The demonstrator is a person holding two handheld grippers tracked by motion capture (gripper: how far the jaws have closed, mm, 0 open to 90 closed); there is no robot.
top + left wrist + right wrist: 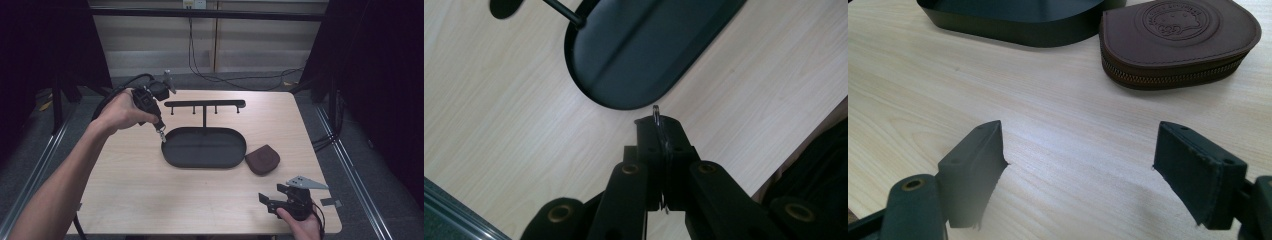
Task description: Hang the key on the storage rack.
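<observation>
Evenly lit from overhead on the table (150,200); dark, underexposed surrounds at both sides. Soft, short shadows under the tray (205,147). Faint sheen on tray floor. Near jaws soft and out of focus; slight grain throughout.

Right claw (1079,167) spread wide over wood table (1058,110), brown zipped pouch (1178,42) beside black tray (1013,22)
</observation>
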